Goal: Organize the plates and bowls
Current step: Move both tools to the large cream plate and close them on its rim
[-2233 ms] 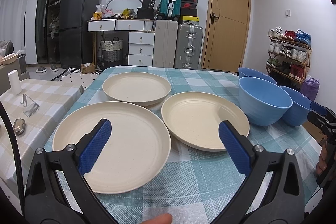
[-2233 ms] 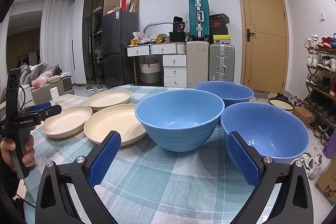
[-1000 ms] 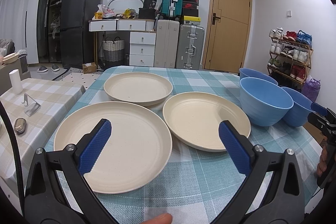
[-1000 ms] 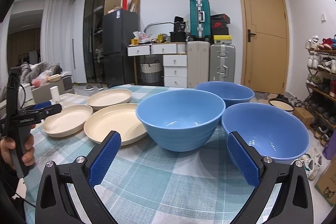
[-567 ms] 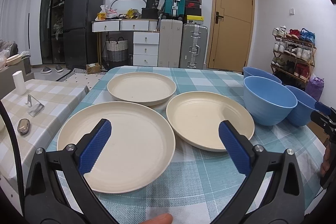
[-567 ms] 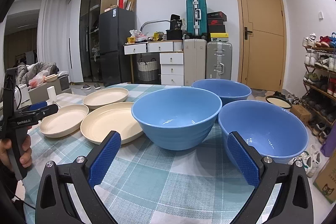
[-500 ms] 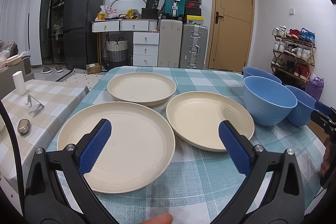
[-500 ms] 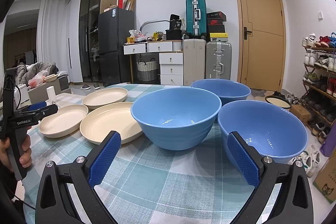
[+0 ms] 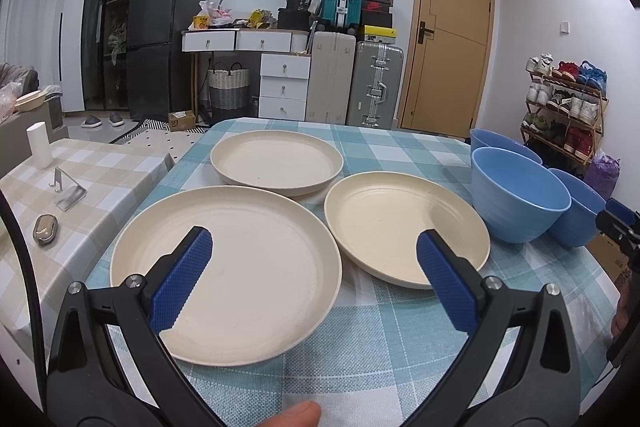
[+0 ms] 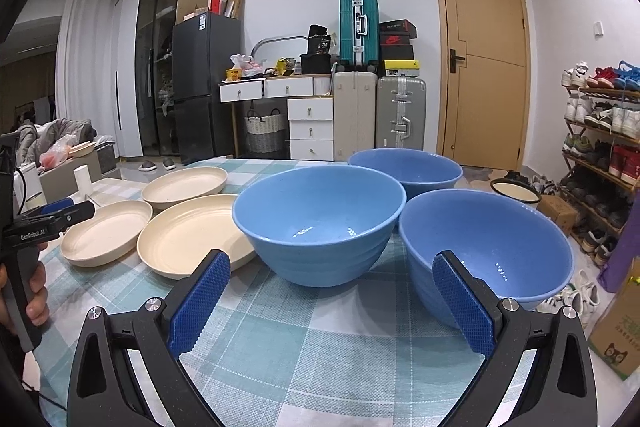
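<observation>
Left gripper (image 9: 314, 255): jaws spread wide with nothing between them, held low over the near edge of the table, its blue pads above the two nearest plates.
Right gripper (image 10: 330, 279): jaws likewise wide apart and empty, facing the bowls from the table's near edge.
Table (image 9: 384, 351): covered with a teal and white checked cloth; all plates and bowls stand on it.
Nearest plate (image 9: 256, 267): cream, the closest to the left gripper, lying flat at the left of the table.
Right plate (image 9: 396, 223): cream, just beside the nearest plate and next to the bowls.
Far plate (image 9: 276, 161): cream, behind the other two, its rim close to both.
Middle bowl (image 10: 318, 219): blue, upright, just beside the right plate.
Near bowl (image 10: 492, 247): blue, upright, at the right, against the middle bowl.
Back bowl (image 10: 404, 167): blue, behind the other two, partly hidden by them.
Hand (image 10: 34, 287): grips the left gripper's handle at the edge of the right wrist view.
</observation>
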Motion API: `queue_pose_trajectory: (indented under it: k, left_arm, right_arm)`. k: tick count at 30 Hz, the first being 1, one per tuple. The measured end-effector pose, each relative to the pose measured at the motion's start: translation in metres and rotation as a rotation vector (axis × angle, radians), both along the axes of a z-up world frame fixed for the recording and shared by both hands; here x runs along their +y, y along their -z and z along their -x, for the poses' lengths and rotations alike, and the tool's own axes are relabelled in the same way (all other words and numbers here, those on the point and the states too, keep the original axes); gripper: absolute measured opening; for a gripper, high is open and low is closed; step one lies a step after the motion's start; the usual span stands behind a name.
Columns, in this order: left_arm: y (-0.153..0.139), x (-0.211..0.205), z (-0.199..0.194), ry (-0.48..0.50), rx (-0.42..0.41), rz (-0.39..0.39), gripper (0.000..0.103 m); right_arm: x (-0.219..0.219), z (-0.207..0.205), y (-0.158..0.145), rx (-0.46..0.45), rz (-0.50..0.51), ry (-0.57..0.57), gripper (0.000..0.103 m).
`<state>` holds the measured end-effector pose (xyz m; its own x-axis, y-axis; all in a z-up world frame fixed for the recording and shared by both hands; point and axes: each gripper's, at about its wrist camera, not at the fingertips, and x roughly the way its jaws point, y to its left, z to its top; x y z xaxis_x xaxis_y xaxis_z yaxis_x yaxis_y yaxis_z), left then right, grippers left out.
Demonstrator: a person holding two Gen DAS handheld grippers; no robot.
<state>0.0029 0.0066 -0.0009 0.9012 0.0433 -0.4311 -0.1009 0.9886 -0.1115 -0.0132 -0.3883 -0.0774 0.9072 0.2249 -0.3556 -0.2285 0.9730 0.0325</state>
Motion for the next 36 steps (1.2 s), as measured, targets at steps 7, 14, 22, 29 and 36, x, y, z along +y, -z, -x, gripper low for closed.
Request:
queue_pose_trajectory:
  k: [7, 14, 22, 29, 36]
  left_arm:
    - [-0.005, -0.002, -0.004, 0.002, 0.025, -0.004, 0.102]
    - [-0.019, 0.002, -0.003, 0.01, 0.038, 0.01, 0.102]
    - [-0.036, 0.016, -0.001, -0.035, 0.058, -0.001, 0.102]
    - [-0.04, 0.039, -0.001, -0.074, 0.065, 0.042, 0.102]
    - [-0.04, 0.057, -0.01, -0.071, 0.063, 0.113, 0.102]
  right_arm:
    - [0.005, 0.0, -0.012, -0.007, -0.019, 0.002, 0.103]
    - [0.027, -0.008, -0.019, -0.002, 0.007, -0.028, 0.103]
    - [0.061, -0.022, -0.031, 0.03, 0.012, -0.114, 0.103]
    - [0.09, -0.034, -0.04, 0.037, 0.003, -0.146, 0.103]
    - [0.123, -0.056, -0.048, 0.084, -0.031, -0.222, 0.103]
